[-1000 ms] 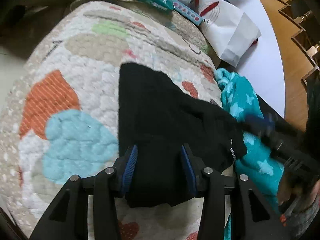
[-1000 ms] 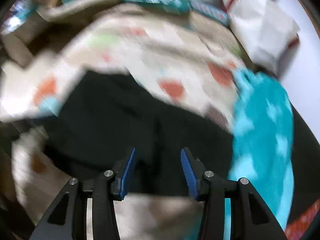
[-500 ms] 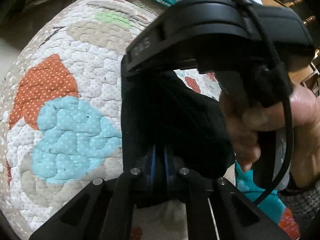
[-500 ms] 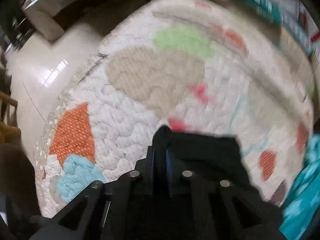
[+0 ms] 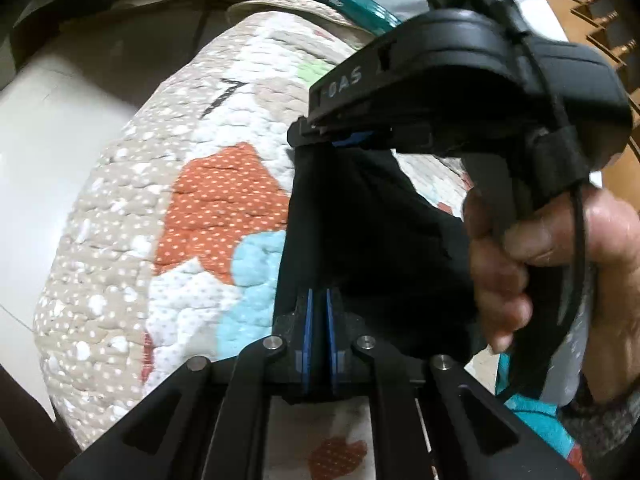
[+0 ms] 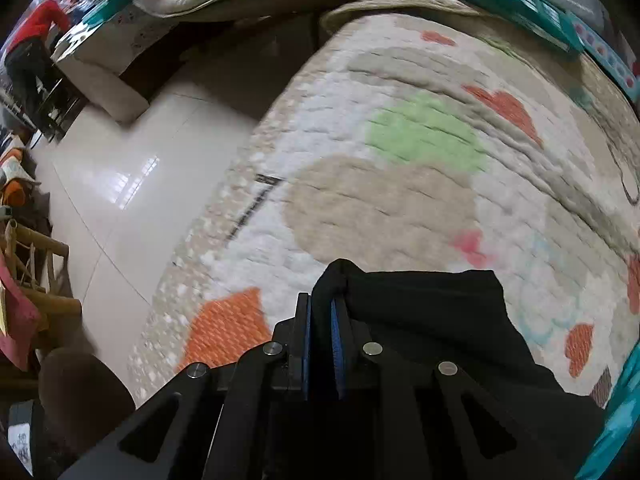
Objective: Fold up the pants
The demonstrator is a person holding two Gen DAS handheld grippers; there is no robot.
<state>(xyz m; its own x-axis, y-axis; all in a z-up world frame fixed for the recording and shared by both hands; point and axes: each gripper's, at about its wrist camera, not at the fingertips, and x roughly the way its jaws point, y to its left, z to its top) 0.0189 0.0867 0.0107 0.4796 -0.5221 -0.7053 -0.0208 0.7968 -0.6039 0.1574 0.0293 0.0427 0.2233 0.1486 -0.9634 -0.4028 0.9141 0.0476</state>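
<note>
Both tools, wide a second ago, now pinch the pants [image 5: 372, 248]: left tool [image 5: 318, 300] at 6 o'clock, right tool [image 5: 352, 142] at 12, seemingly lifting the edge to fold.

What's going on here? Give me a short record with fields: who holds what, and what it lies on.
garment: black pants, lifted partly off the quilt
left gripper: jaws shut on a pants edge
right gripper: jaws shut on another pants edge
right hand: wrapped around the right gripper's handle
surface: patchwork quilt with orange, green and beige patches
nearby: teal starred cloth at the lower right
stage: fold not yet finished
</note>
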